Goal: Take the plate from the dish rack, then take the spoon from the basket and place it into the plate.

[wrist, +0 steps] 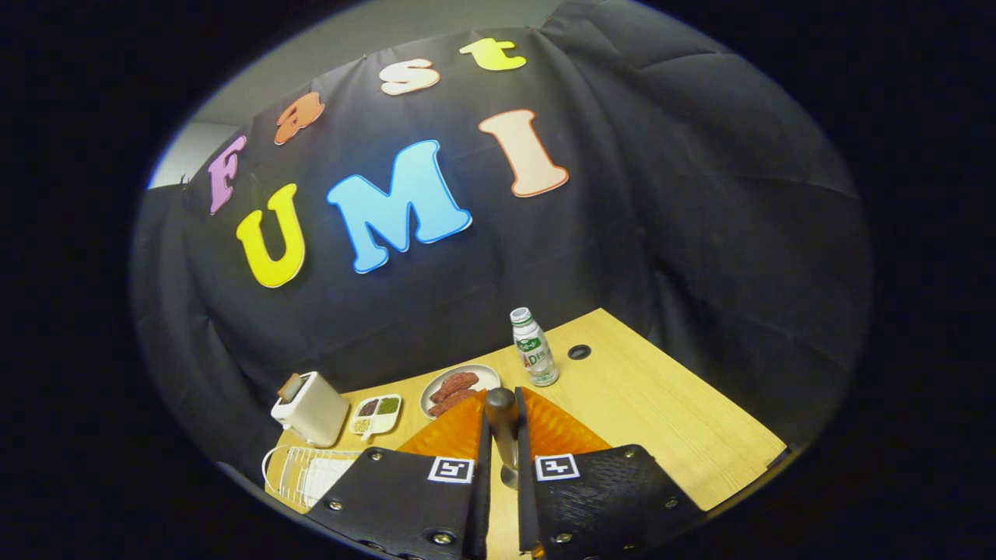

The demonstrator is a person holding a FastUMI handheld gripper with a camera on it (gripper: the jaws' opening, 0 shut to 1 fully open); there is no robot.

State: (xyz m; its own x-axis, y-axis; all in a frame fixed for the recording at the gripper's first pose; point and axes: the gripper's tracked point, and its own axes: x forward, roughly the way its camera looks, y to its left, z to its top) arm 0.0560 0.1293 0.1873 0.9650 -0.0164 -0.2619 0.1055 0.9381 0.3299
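The jaws [504, 435] are clamping the spoon [503, 432] by its slim, stiff, likely slippery metal handle above the worktop [661, 420], carrying it toward the plate [486, 376] near the far edge

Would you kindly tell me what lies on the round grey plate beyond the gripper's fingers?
Reddish-brown food pieces lie on the round grey plate. The gripper, shut on a metal spoon handle, covers the plate's near edge.

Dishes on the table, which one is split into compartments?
The small white dish between the toaster and the round plate of reddish food. The gripper is shut on a spoon.
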